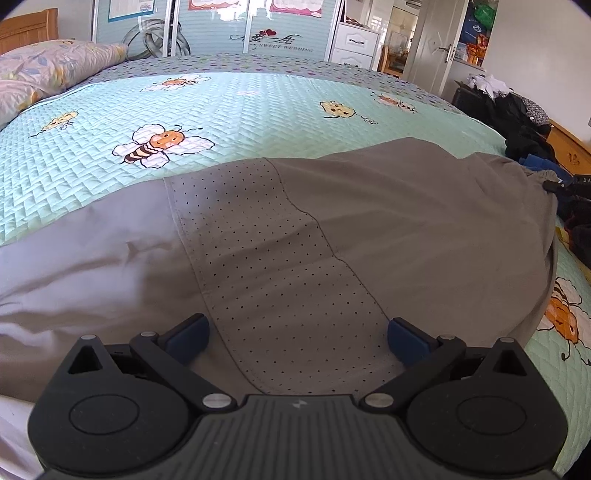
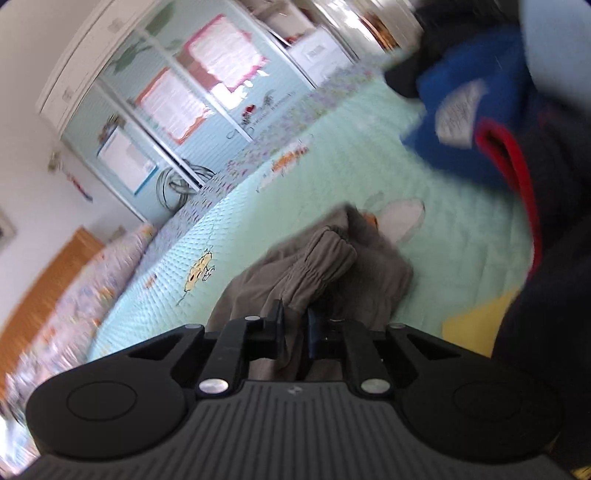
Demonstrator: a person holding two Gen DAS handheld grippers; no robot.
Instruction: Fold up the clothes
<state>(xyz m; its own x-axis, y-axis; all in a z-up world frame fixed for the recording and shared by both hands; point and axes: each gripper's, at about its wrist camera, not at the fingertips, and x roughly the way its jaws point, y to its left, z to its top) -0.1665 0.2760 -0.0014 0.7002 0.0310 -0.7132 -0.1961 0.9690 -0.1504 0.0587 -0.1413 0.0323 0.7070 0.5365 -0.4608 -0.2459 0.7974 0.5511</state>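
Observation:
Grey trousers [image 1: 406, 229] with a perforated panel lie spread across the mint bee-print bedspread [image 1: 240, 107]. My left gripper [image 1: 297, 338] hovers just over the perforated panel, jaws wide open, the fabric lying flat beneath and between the blue pads [image 1: 188, 334]. In the tilted, blurred right wrist view my right gripper [image 2: 295, 325] is shut on the grey trousers [image 2: 321, 266] at the elastic waistband, which is bunched and lifted off the bedspread [image 2: 332, 155].
A pile of dark clothes [image 1: 524, 122] sits at the bed's right edge; a blue and red garment [image 2: 480, 122] lies close to my right gripper. Floral pillows [image 1: 55, 66] rest at the far left. A wardrobe [image 1: 221, 26] stands behind the bed.

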